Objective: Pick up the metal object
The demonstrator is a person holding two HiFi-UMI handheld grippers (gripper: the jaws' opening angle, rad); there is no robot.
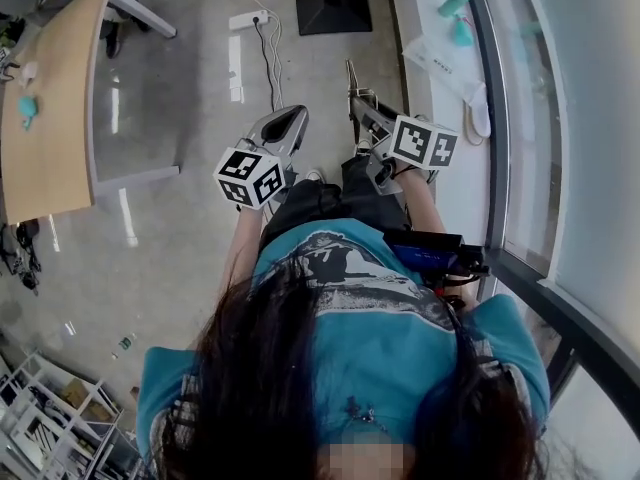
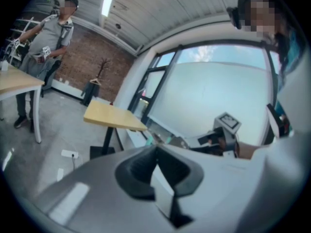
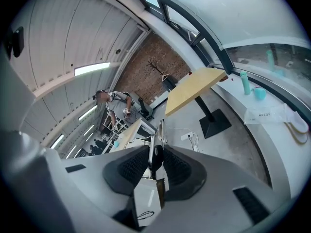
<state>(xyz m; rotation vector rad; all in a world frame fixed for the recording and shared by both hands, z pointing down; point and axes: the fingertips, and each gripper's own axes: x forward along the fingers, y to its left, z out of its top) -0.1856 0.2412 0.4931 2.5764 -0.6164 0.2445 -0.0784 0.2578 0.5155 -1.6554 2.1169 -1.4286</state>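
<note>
My right gripper [image 3: 156, 152] is shut on a thin metal object [image 3: 158, 131] that stands up from between its pads; a dark round part of it sits in the grip. In the head view that gripper [image 1: 362, 106] is held in the air above the floor, and the metal object [image 1: 351, 75] sticks out past its tips. Beside it on the left, my left gripper [image 1: 297, 115] hangs at about the same height. Its jaws [image 2: 156, 148] meet at the tips with nothing between them. The right gripper's marker cube [image 2: 227, 122] shows in the left gripper view.
A wooden table [image 1: 50, 108] stands at the left, another table's black base [image 1: 333, 5] ahead, with a power strip [image 1: 247, 19] and cables beside it. The window sill at the right holds a teal bottle [image 1: 453, 2] and a white bag [image 1: 442, 61]. A person [image 2: 51, 42] stands far off.
</note>
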